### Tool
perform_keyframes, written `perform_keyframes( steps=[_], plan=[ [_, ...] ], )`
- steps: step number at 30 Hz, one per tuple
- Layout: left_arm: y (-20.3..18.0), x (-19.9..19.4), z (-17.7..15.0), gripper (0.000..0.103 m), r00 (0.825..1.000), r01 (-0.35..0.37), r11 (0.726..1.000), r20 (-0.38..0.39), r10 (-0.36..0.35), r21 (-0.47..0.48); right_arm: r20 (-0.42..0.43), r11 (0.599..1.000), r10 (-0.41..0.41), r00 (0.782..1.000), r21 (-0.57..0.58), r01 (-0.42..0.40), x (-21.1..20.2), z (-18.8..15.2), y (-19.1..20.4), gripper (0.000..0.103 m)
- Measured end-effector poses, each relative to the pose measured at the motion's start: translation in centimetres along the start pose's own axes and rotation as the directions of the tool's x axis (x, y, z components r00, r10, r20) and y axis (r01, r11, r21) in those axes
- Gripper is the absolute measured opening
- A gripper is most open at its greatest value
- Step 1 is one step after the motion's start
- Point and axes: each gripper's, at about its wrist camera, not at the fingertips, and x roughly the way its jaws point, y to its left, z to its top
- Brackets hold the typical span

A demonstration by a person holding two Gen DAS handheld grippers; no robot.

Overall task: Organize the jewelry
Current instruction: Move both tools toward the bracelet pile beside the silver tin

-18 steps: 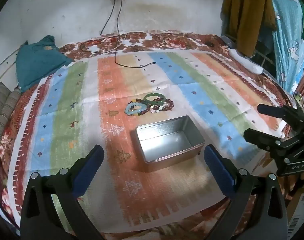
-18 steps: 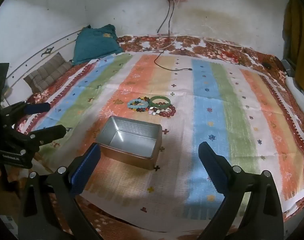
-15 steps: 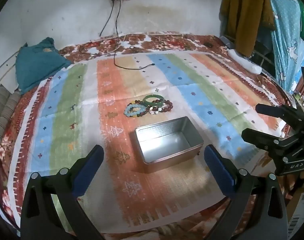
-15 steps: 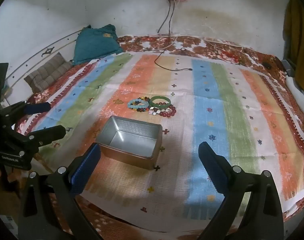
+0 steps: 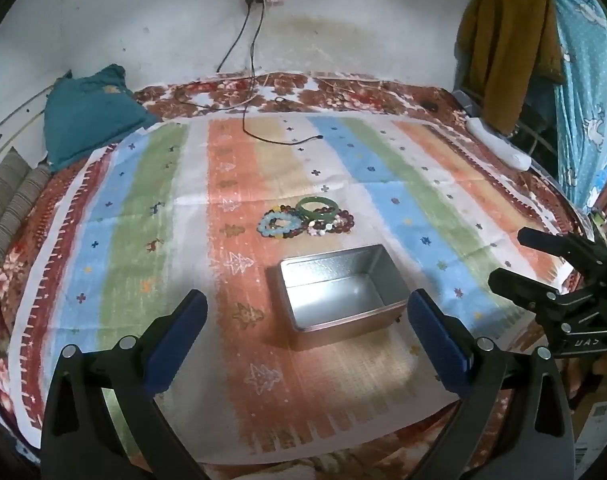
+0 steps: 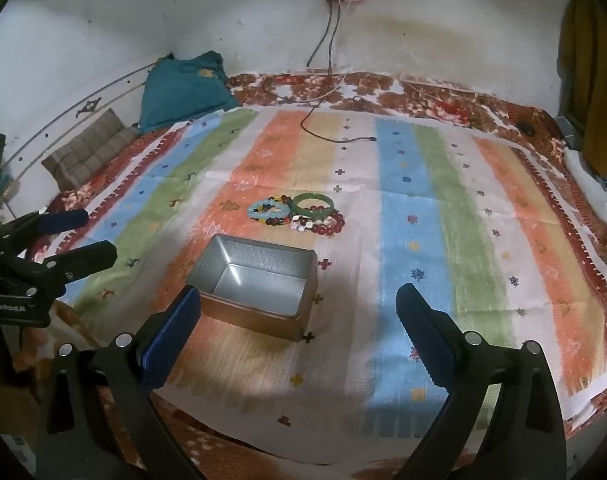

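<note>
Almost nothing has moved since the earlier pictures: the view from the left tongs has slid only a tiny bit, so the bracelets and the tin sit a touch higher in it, and the view from the right tongs looks the same.

Both tongs are let go and spread wide, with nothing between their blue pads. The left tongs hang above the near edge of the striped cloth. The right tongs do the same, off to the side of the left ones.

Just ahead of the left tongs sits the empty metal tin, its open top facing up. In the right view the tin lies ahead and a little toward the left pad. Past the tin, farther from both tongs, is the little pile of bracelets. A green bangle lies at the back of the pile, pale blue beads on one side, dark red beads on the other. They touch and overlap each other. The pile is near the tin but not touching it.

No bracelet is in the tin yet, so the job looks like it is only starting. The step now seems to be getting ready to reach.

Next, one pair of tongs would need to go forward over the tin, come down on one bracelet, and pinch its edge without dragging the others along.
</note>
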Motion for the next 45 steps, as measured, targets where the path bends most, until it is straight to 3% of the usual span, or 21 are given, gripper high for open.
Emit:
perform_keyframes(
  steps=[7,10,24,38,45],
  plan=[
    [0.2,-0.1,-0.1,0.098,1.0,0.001,1.0,-0.003,-0.001,-0.007,-0.006,1.0,-0.005,1.0,0.002,0.005,0.1,0.1,-0.2,0.099],
    [0.8,0.0,0.0,0.098,0.999,0.039,0.999,-0.01,-0.039,-0.024,-0.008,1.0,-0.009,1.0,0.009,0.009,0.3,-0.1,-0.2,0.099],
    [0.1,-0.4,-0.2,0.098,1.0,0.017,1.0,0.008,-0.017,-0.015,-0.018,1.0,-0.017,1.0,0.014,0.017,0.5,-0.1,-0.4,0.099],
    [-0.8,0.7,0.2,0.097,0.999,-0.016,1.0,-0.038,0.016,-0.001,-0.043,0.999,-0.033,0.999,0.016,0.034,1.5,0.3,-0.5,0.099],
    [0.2,1.6,0.8,0.097,0.999,-0.013,0.998,-0.042,0.011,-0.057,-0.071,0.999,-0.039,0.997,0.035,0.041,2.9,1.3,-0.8,0.099]
  ],
)
